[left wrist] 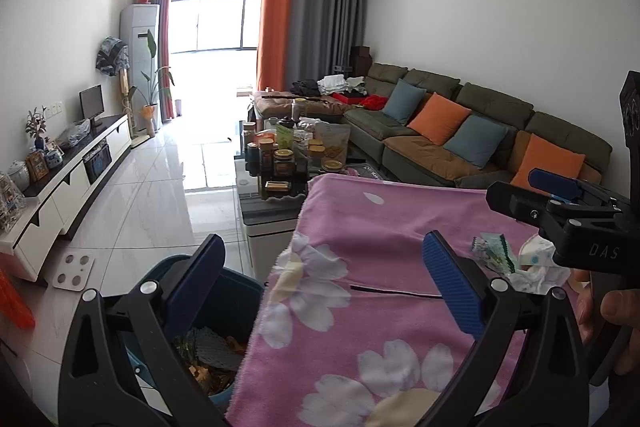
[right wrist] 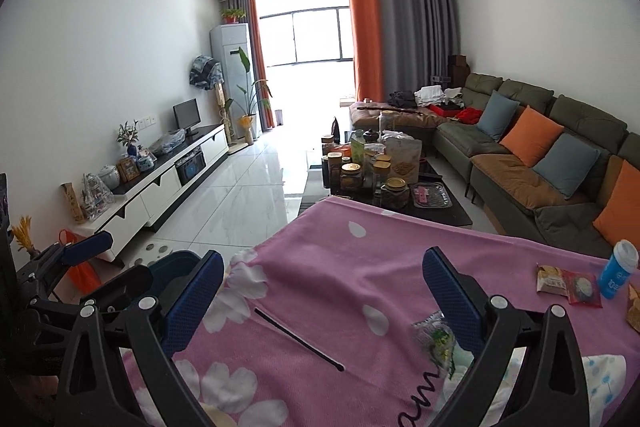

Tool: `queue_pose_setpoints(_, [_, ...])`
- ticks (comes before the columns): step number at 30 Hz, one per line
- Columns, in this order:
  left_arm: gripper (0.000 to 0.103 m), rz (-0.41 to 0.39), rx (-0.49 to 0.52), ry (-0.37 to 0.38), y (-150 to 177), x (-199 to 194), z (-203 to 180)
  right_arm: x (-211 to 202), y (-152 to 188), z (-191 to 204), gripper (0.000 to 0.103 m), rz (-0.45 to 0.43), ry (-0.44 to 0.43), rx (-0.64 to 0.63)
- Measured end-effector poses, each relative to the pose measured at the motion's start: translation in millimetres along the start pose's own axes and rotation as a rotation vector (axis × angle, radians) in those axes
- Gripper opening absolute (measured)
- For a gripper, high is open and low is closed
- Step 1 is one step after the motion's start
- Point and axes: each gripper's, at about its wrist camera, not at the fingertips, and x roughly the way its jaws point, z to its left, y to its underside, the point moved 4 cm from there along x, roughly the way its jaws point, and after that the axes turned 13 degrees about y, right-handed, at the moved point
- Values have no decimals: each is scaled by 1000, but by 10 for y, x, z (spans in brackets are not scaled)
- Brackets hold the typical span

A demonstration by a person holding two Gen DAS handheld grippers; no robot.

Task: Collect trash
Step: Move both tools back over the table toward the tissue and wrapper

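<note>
A pink flowered cloth (left wrist: 360, 251) covers the table, also in the right wrist view (right wrist: 360, 267). My left gripper (left wrist: 320, 291) is open and empty, straddling the table's left edge above a blue bin (left wrist: 224, 315) holding trash. My right gripper (right wrist: 320, 295) is open and empty above the cloth; it shows from the side in the left wrist view (left wrist: 516, 195). A crumpled green wrapper (left wrist: 494, 253) and white tissue (left wrist: 538, 267) lie beneath it, the wrapper (right wrist: 434, 341) by its right finger. A thin black stick (right wrist: 298, 339) lies on the cloth. Snack packets (right wrist: 568, 283) lie at the right.
A blue bottle (right wrist: 618, 269) stands by the packets. A dark coffee table (right wrist: 440, 207) crowded with jars stands beyond the cloth. A green sofa (right wrist: 540, 163) runs along the right, a white TV cabinet (left wrist: 72, 187) along the left. White tiled floor lies between.
</note>
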Motion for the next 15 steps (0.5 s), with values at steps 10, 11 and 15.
queue_pose_setpoints(10, [97,48,44,105,208,209,-523,-375,400,-529,96,-17,139,34])
queue_pose_setpoints(11, [97,57,49,113,234,235,-575,-411,459,-590,96,-14,151,45])
queue_pose_setpoints(15, [97,81,69,155,326,330,-772,-543,735,-822,96,15,209,85])
